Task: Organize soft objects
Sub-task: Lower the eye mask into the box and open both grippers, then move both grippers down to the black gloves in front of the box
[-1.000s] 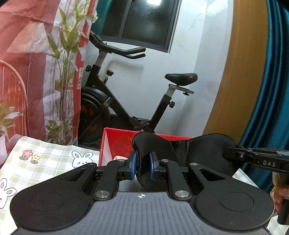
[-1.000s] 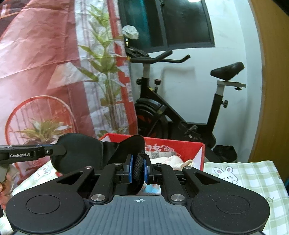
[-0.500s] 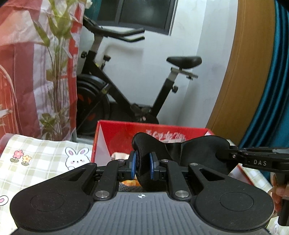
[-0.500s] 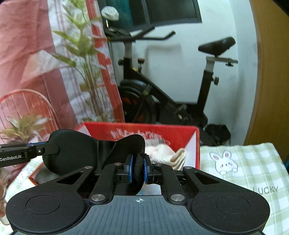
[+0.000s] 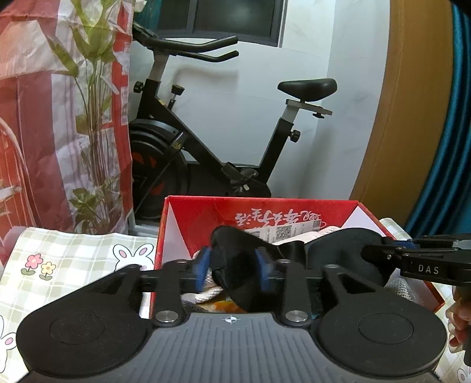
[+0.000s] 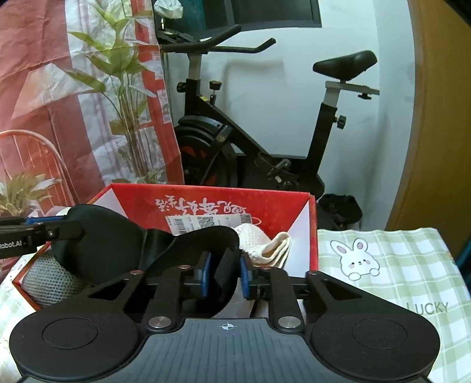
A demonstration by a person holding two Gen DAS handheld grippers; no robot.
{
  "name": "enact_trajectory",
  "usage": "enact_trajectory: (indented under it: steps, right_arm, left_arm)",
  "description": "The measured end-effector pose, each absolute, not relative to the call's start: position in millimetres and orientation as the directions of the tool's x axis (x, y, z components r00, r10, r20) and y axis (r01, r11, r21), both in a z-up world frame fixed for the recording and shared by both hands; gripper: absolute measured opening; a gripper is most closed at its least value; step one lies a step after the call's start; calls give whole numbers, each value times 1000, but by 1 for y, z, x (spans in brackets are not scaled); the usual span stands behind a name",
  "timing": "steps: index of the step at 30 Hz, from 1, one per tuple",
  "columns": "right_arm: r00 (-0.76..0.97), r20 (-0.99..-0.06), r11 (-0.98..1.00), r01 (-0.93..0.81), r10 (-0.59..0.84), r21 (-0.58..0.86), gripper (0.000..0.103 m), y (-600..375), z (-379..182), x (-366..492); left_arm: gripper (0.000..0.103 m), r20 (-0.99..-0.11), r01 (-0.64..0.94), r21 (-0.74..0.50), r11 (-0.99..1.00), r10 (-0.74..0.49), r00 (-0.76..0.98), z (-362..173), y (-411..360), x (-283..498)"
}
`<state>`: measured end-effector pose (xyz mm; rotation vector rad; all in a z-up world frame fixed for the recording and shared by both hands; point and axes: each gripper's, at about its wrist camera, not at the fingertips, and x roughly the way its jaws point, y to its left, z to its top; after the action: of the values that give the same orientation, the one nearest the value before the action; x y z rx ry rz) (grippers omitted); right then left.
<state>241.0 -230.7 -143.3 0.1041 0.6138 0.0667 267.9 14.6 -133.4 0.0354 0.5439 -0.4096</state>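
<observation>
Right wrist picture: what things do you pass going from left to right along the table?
Grey knitted thing → black eye mask → cream cloth → red box's right wall → bunny on the checked tablecloth.

A black exercise bike (image 5: 212, 141) stood against the white wall (image 5: 318, 53) at twelve o'clock, below a dark window (image 5: 235, 17). A red curtain printed with plants (image 5: 59, 117) hung at nine o'clock, a wooden panel (image 5: 412, 117) and teal drape (image 5: 450, 165) at three. Checked bunny-print cloth (image 6: 397, 265) covered the table.
</observation>
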Motion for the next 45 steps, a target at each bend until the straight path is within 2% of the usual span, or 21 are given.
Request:
enact_trajectory:
  steps: [2, 3, 4, 5, 6, 7, 10, 12, 15, 33, 45]
  right_arm:
    - [822, -565, 995, -26, 79, 101, 27, -231, -141, 240]
    - [824, -562, 995, -27, 76, 96, 30, -232, -140, 238]
    - [825, -560, 995, -29, 76, 92, 34, -232, -139, 238]
    - [827, -558, 996, -30, 74, 87, 44, -232, -138, 237]
    - [829, -556, 996, -29, 69, 81, 54, -232, -137, 235]
    - [832, -551, 997, -28, 63, 72, 58, -231, -136, 233]
    - [835, -547, 998, -40, 65, 57, 68, -230, -134, 228]
    - [835, -546, 998, -44, 63, 48, 88, -228, -133, 223]
    - [843, -535, 998, -47, 59, 37, 101, -225, -130, 215]
    - [858, -507, 996, -87, 82, 13, 103, -208, -131, 162]
    - [870, -486, 997, -73, 75, 23, 103, -214, -150, 123]
  left_arm:
    - [67, -498, 390, -72, 918, -372, 784, -132, 14, 265]
    - [71, -491, 392, -70, 917, -374, 787, -131, 14, 263]
    - [80, -486, 393, -68, 917, -375, 789, -130, 13, 262]
    - [88, -482, 393, -68, 917, -375, 792, -128, 13, 260]
    - [92, -477, 395, -69, 916, -378, 794, -127, 12, 259]
    - [97, -471, 398, -72, 915, -383, 795, -126, 12, 258]
    - [100, -468, 411, -82, 908, -399, 789, -121, 11, 252]
    - [103, -471, 417, -88, 905, -407, 782, -120, 11, 248]
    - [103, -469, 413, -93, 906, -406, 784, -120, 13, 241]
    - [103, -469, 424, -76, 902, -408, 783, -129, 23, 187]
    - [103, -499, 409, -85, 908, -394, 771, -150, 31, 160]
